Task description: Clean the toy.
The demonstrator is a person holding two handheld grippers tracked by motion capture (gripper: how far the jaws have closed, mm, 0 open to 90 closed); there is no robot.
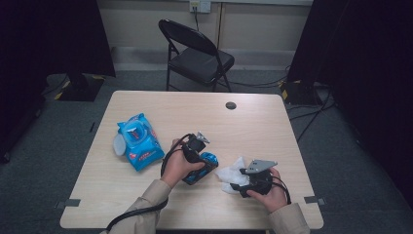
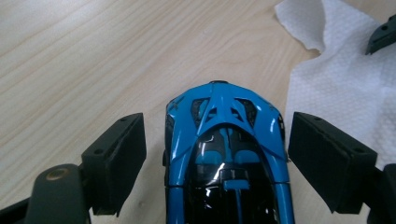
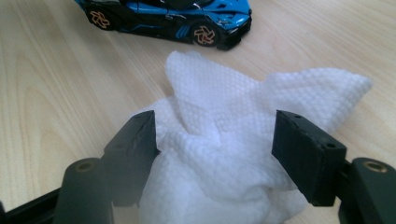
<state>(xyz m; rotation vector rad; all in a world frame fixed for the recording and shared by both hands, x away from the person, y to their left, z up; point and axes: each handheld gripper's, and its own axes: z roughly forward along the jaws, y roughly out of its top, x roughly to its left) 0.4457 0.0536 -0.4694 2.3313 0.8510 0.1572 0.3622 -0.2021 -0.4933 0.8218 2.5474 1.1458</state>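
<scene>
A blue and black toy car (image 1: 210, 159) rests on the wooden table (image 1: 263, 126), near the front middle. My left gripper (image 1: 202, 168) straddles the car (image 2: 224, 140) from behind; its jaws stand open, with a gap to the bodywork on each side. Just right of the car lies a crumpled white wipe (image 1: 228, 173). My right gripper (image 1: 236, 186) reaches in from the right and is shut on the bunched wipe (image 3: 243, 93), whose folds fill the space between the pads. The car (image 3: 168, 14) shows side-on beyond the wipe in the right gripper view.
A blue pack of wet wipes (image 1: 139, 141) with its lid flipped open lies on the table's left half. A round cable hole (image 1: 231, 105) is near the far edge. A black folding chair (image 1: 197, 53) stands behind the table.
</scene>
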